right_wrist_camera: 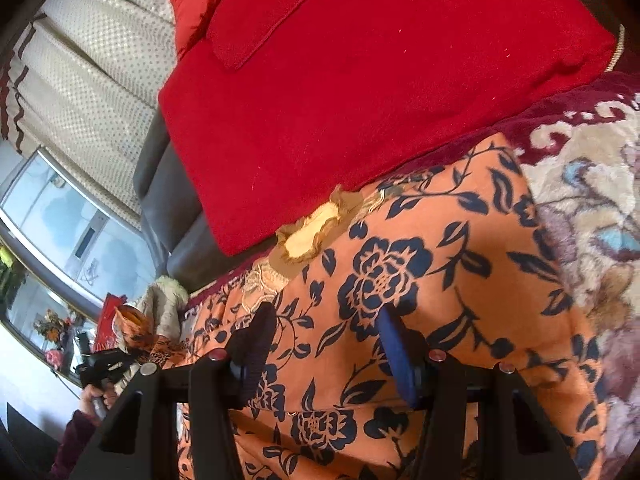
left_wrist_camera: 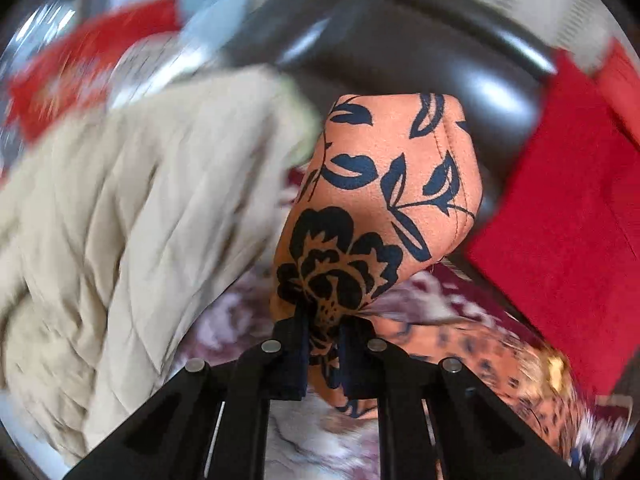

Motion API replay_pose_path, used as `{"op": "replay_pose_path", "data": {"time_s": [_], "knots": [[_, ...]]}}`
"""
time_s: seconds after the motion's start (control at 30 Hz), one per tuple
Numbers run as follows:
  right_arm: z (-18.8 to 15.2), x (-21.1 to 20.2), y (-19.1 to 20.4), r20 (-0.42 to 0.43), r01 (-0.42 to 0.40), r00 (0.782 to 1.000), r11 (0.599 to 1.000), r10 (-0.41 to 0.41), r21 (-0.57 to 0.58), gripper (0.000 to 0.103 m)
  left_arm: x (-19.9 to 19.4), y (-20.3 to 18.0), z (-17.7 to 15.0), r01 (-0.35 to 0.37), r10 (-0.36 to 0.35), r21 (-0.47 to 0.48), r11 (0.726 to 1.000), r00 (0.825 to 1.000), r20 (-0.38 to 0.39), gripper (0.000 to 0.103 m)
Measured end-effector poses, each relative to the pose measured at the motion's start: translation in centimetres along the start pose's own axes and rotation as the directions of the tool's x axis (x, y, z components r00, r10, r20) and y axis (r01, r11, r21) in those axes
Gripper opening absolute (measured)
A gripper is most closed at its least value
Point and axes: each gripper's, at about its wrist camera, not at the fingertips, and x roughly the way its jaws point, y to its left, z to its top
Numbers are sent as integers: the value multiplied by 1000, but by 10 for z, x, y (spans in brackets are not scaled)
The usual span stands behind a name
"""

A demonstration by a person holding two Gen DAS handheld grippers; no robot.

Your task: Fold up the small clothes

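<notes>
Two grippers work one orange garment (right_wrist_camera: pixel 420 280) printed with dark flowers and leaves. In the left wrist view, the left gripper (left_wrist_camera: pixel 323 344) has its jaws nearly together, pinching a bunched fold of that cloth (left_wrist_camera: pixel 372 200); the fabric rises from between the dark pads and stands up as a rounded hump straight ahead of the camera. Under it lies a plush blanket (left_wrist_camera: pixel 248 320) in maroon and pale tones. To the left of the hump is a heap of beige quilted fabric (left_wrist_camera: pixel 132 220), blurred. To the right sits a red cushion (left_wrist_camera: pixel 560 248), and behind the hump a dark leather sofa back (left_wrist_camera: pixel 420 48).

In the right wrist view, the right gripper (right_wrist_camera: pixel 320 344) hangs over the spread part of the garment with its jaws about half open. The cloth runs flat beneath both fingers (right_wrist_camera: pixel 256 344); whether the tips touch it I cannot tell, and nothing is clamped between them. The garment lies on the blanket (right_wrist_camera: pixel 592 200), which shows at the right edge. A yellowish patch with frilled edging (right_wrist_camera: pixel 316 232) sits at the garment's far edge, against the red cushion (right_wrist_camera: pixel 360 100). Far left, small, the left gripper (right_wrist_camera: pixel 104 364) holds up a corner of the orange cloth, a hand (right_wrist_camera: pixel 92 398) on its grip. Beyond stand patterned curtains (right_wrist_camera: pixel 92 80).
</notes>
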Motion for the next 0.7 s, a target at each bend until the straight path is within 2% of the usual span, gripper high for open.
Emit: {"op": "replay_pose_path", "data": {"time_s": [0.1, 0.23, 0.3, 0.37, 0.43, 0.47, 0.5, 0.57, 0.63, 0.7], "knots": [[3, -14, -2, 34, 0, 999, 1000, 0, 2, 57, -37, -60, 8, 59, -60, 137, 989, 998, 4, 12], [10, -31, -13, 75, 1, 997, 999, -3, 35, 57, -85, -152, -3, 171, -178, 326, 930, 984, -11, 12], [14, -42, -21, 97, -5, 995, 998, -1, 62, 57, -104, -198, -18, 224, -231, 407, 886, 972, -32, 15], [18, -51, -28, 117, -11, 993, 996, 1, 83, 57, -120, -241, -40, 296, -292, 474, 829, 953, -84, 25], [22, -59, -36, 132, -16, 991, 994, 1, 112, 57, -129, -276, -62, 356, -330, 543, 761, 932, -149, 53], [24, -63, -41, 134, -24, 991, 990, 5, 137, 57, -135, -291, -75, 362, -340, 581, 729, 928, -152, 57], [25, -66, -47, 135, -35, 991, 986, 13, 165, 58, -140, -300, -83, 359, -345, 608, 708, 927, -145, 60], [28, -71, -58, 131, -51, 991, 976, 23, 209, 60, -145, -314, -100, 351, -351, 666, 659, 926, -141, 60], [31, -75, -65, 131, -63, 991, 970, 33, 234, 62, -141, -312, -107, 326, -331, 689, 647, 934, -132, 60], [33, -77, -68, 134, -80, 990, 965, 48, 249, 69, -125, -308, -108, 297, -294, 685, 665, 948, -124, 60]]}}
